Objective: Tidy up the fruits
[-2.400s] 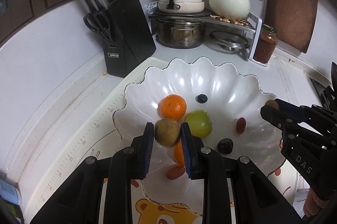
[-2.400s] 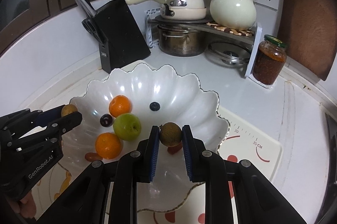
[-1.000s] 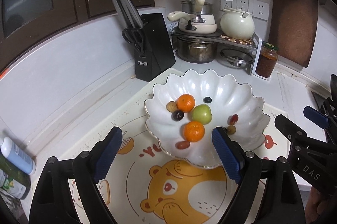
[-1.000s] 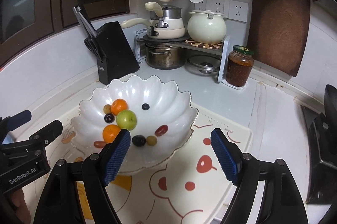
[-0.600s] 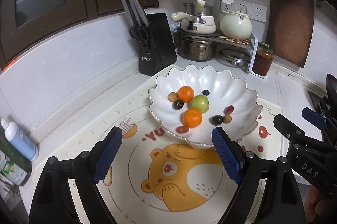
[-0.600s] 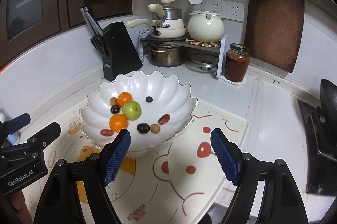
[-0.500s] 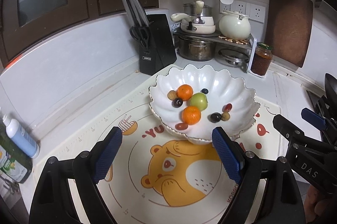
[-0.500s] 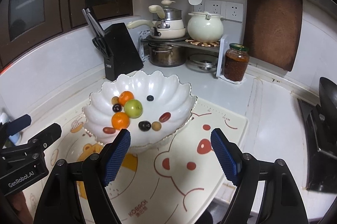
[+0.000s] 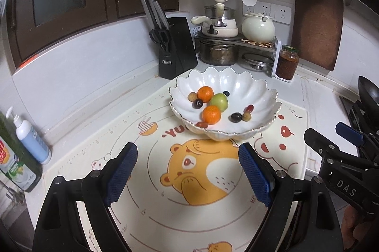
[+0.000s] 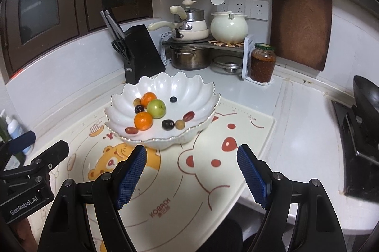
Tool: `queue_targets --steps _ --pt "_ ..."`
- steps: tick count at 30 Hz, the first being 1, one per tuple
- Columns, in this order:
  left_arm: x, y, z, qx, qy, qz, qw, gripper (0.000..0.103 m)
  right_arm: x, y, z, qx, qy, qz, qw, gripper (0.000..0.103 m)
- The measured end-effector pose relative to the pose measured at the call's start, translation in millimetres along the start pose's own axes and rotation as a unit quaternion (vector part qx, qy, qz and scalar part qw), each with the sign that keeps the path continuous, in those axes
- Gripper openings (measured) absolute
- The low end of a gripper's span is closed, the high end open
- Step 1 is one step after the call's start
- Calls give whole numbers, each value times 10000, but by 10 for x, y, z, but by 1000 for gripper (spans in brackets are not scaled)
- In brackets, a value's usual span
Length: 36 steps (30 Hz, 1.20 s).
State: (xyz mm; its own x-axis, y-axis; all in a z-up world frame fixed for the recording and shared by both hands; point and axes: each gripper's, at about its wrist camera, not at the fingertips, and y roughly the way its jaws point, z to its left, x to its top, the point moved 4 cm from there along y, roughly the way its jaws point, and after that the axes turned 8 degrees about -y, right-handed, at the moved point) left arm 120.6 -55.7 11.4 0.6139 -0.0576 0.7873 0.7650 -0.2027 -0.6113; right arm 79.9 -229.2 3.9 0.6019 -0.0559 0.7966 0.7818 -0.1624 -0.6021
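A white scalloped bowl [image 9: 255,90] [image 10: 189,90] stands on a bear-print mat [image 9: 165,150] [image 10: 213,176]. It holds two oranges [image 9: 211,114] [image 10: 143,121], a green apple [image 9: 219,102] [image 10: 156,108], dark plums [image 9: 236,117], small brown fruits [image 9: 246,116] and red dates [image 10: 188,116]. My left gripper [image 9: 188,175] is open and empty, low over the mat, well short of the bowl. My right gripper [image 10: 191,177] is open and empty, also back from the bowl. Each gripper shows at the edge of the other's view.
A black knife block [image 9: 177,48] stands behind the bowl. A rack of pots [image 9: 220,38], a cream pot [image 9: 258,29] and a sauce jar [image 9: 287,62] fill the back corner. Bottles [image 9: 28,138] stand at the left. A stove with a black pan [image 10: 364,95] is at the right.
Both grippers let go of the small brown fruits into the bowl, opened wide and pulled back and up from the bowl. The bowl now looks smaller and farther.
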Motion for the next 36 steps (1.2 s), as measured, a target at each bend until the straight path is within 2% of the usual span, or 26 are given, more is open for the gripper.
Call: queue_targets --steps 17,36 --pt "-342 -437 16 -19 63 -47 10000 88 -348 -413 2 51 150 -8 9999 79" --pt "-692 -709 211 80 -23 16 10000 88 -720 -672 182 138 73 37 9999 79"
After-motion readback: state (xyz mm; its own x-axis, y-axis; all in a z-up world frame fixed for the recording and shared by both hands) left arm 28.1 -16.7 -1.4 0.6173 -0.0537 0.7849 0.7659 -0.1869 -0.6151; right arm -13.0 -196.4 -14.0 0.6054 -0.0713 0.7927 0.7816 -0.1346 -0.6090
